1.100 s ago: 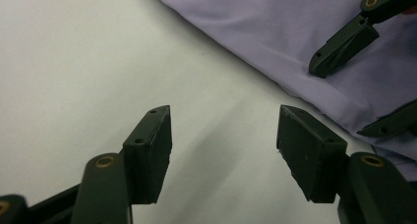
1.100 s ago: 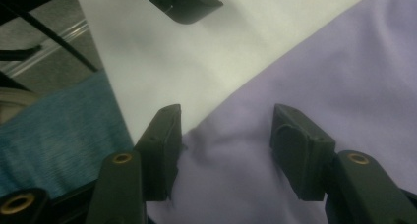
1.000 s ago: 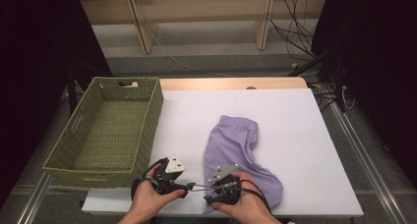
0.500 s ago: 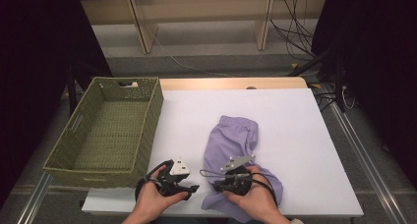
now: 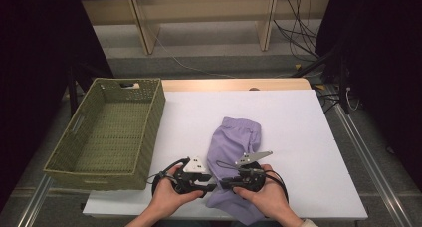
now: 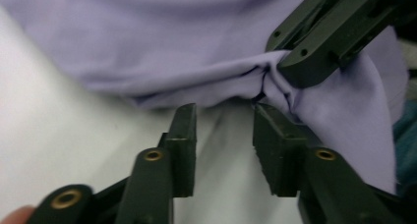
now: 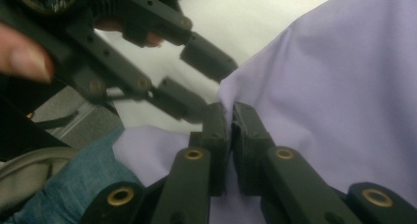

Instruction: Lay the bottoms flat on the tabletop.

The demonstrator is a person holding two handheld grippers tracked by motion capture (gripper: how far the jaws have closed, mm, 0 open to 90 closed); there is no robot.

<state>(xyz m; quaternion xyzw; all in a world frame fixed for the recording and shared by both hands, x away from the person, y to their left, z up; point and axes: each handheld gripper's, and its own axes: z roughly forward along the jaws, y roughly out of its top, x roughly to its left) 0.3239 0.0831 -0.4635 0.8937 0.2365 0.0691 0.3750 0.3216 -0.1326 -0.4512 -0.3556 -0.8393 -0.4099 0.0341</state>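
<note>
At the near edge of the desk (image 5: 308,137), the two hands hold their grippers close together, tips facing each other over the near end of the cloth (image 5: 234,147). The right gripper (image 7: 230,117) has its fingers (image 7: 216,135) together, clamped on a pinched fold of the cloth's edge; the gathered folds show at its tip in the left gripper view. The left gripper (image 6: 223,130) sits just beside that pinch, its fingers (image 6: 183,145) apart and just closing, with bare desk between them and the cloth edge right at their tips, not gripped. The near end of the cloth hangs past the desk's front edge, partly covered by the right hand (image 5: 266,194). In the right gripper view blue fabric and a grey strap lie low at the left, cut off by the frame. The rest of the cloth lies flat toward the desk's middle. To its right and beyond it the white surface is open to the far and right edges. Left of it, a gap of bare desk, then the basket (image 5: 74,157), overhanging the desk's left edge. Past the far edge, a shelf and cables in shadow are hard to make out
</note>
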